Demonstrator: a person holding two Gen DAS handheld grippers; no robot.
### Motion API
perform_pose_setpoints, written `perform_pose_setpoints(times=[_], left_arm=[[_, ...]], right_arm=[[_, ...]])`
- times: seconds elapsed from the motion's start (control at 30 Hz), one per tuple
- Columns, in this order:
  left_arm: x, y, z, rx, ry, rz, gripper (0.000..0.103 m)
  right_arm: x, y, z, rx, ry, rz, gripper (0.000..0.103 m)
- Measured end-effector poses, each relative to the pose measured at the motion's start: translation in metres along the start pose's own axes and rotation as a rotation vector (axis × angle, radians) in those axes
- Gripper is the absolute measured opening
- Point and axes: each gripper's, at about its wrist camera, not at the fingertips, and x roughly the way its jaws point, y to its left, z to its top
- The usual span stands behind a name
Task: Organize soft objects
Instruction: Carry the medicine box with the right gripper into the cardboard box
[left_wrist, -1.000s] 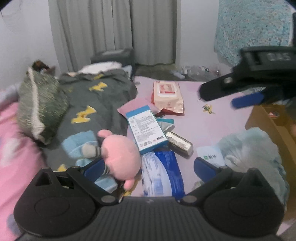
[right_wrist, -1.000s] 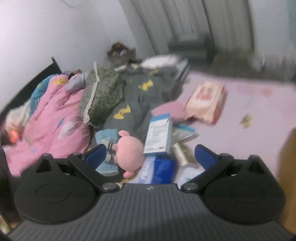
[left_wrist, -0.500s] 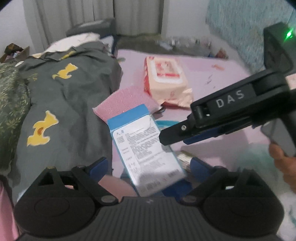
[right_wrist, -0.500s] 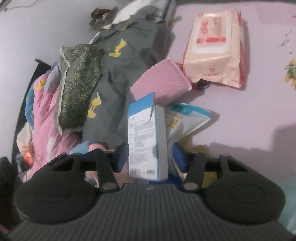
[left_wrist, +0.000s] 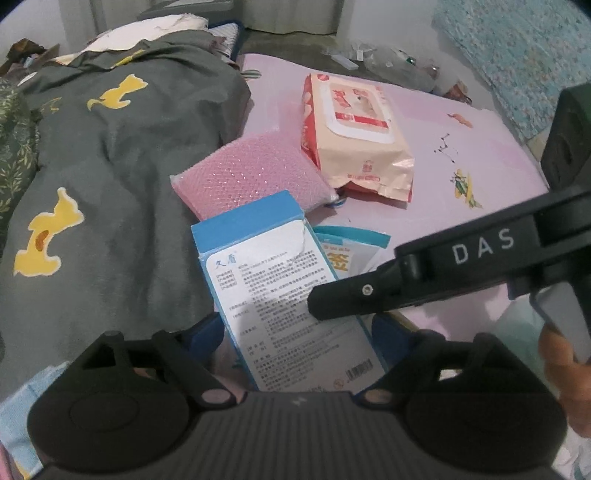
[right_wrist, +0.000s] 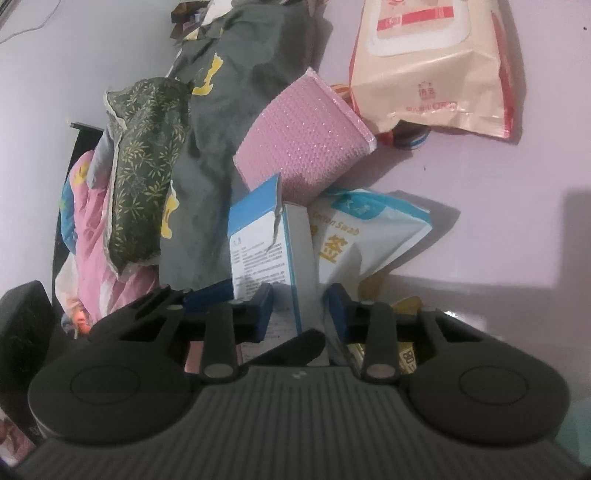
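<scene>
A blue and white carton (left_wrist: 291, 295) lies among clutter on the pink sheet (left_wrist: 480, 155). My right gripper (right_wrist: 301, 310) has closed on the carton (right_wrist: 273, 258), one blue pad on each side. Its arm also crosses the left wrist view (left_wrist: 443, 273) over the carton. My left gripper (left_wrist: 295, 332) is open, its blue fingertips (left_wrist: 207, 328) straddling the carton's near end without gripping. A pink mesh sponge (left_wrist: 255, 177) lies just beyond the carton, and also shows in the right wrist view (right_wrist: 303, 147).
A wet-wipes pack (left_wrist: 354, 136) lies behind the sponge. A cotton swab bag (right_wrist: 362, 240) lies right of the carton. A grey blanket with yellow shapes (left_wrist: 110, 166) covers the left side. A green pillow (right_wrist: 144, 162) and pink quilt (right_wrist: 92, 229) lie farther left.
Both grippers moved forward and down onto the clutter. The right gripper narrowed from wide open and closed on the carton. The pink plush dropped out of view below.
</scene>
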Motion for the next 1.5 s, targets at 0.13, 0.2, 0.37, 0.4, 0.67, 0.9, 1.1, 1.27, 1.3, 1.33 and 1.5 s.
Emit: perform_pose_setpoints(times=[0.13, 0.2, 0.37, 0.4, 0.67, 0.9, 1.1, 1.27, 1.3, 1.33, 1.5], left_arm=[[-0.019, -0.003, 0.004, 0.0, -0.037, 0.013, 0.084], [-0.033, -0.006, 0.005, -0.004, -0.068, 0.025, 0.083], [-0.074, -0.019, 0.005, -0.005, -0.137, 0.055, 0.081], [-0.083, -0.023, 0.004, -0.002, -0.152, 0.06, 0.081], [-0.145, -0.099, -0.011, 0.069, -0.236, 0.06, 0.081], [-0.167, -0.21, -0.025, 0.233, -0.276, -0.029, 0.082], [-0.154, -0.315, -0.032, 0.392, -0.239, -0.162, 0.082], [-0.12, -0.39, -0.032, 0.478, -0.146, -0.225, 0.082], [-0.111, -0.402, -0.031, 0.491, -0.127, -0.224, 0.082], [-0.1, -0.411, -0.03, 0.506, -0.114, -0.219, 0.082], [-0.054, -0.433, -0.026, 0.525, -0.064, -0.177, 0.083]], right_arm=[[-0.01, 0.007, 0.0, -0.006, -0.011, 0.025, 0.029], [-0.018, 0.013, -0.001, -0.011, -0.02, 0.047, 0.027], [-0.046, 0.032, -0.006, -0.039, -0.058, 0.101, 0.027], [-0.053, 0.035, -0.008, -0.044, -0.066, 0.111, 0.027], [-0.144, 0.035, -0.053, -0.047, -0.164, 0.181, 0.027], [-0.256, -0.011, -0.116, 0.01, -0.323, 0.171, 0.027], [-0.354, -0.083, -0.176, 0.135, -0.471, 0.112, 0.028], [-0.405, -0.15, -0.215, 0.263, -0.541, 0.053, 0.029], [-0.41, -0.161, -0.218, 0.285, -0.547, 0.045, 0.03], [-0.414, -0.173, -0.221, 0.308, -0.552, 0.037, 0.03], [-0.41, -0.226, -0.219, 0.395, -0.551, 0.035, 0.029]])
